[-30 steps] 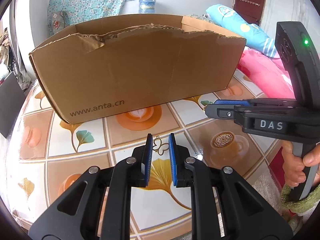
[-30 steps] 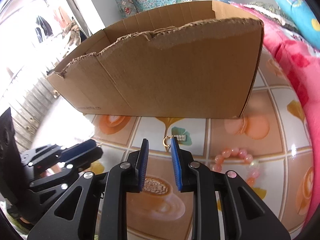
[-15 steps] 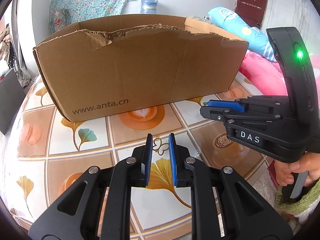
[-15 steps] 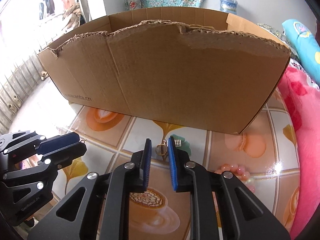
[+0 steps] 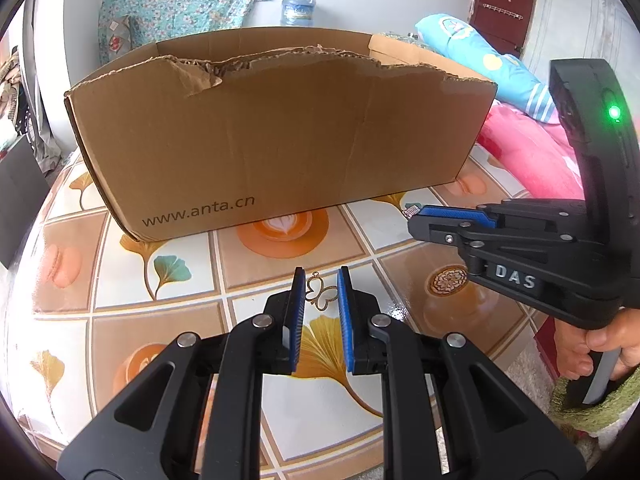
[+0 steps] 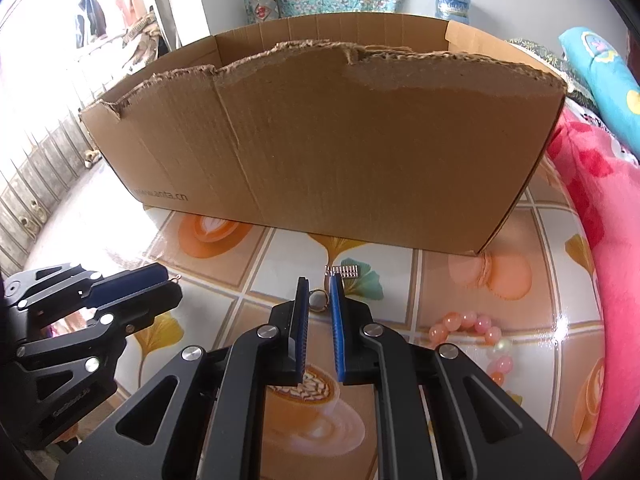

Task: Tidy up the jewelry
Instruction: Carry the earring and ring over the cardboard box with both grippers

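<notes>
You've got a thin gold butterfly-outline pendant (image 5: 321, 293) between your left pads, and a small gold ring-shaped earring (image 6: 319, 301) with a silver ridged bar (image 6: 341, 271) between your right ones. The pink bead bracelet (image 6: 476, 334) lies flat on the tiled tabletop, right of that, and the open cardboard box (image 6: 360, 148) with its torn rim stands upright behind everything.

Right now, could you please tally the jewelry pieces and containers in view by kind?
Butterfly pendant, gripped by the left gripper: 1
Gold hoop piece with a silver bar, gripped by the right gripper: 1
Pink bead bracelet, lying on the table: 1
Cardboard box: 1
Total: 4
</notes>
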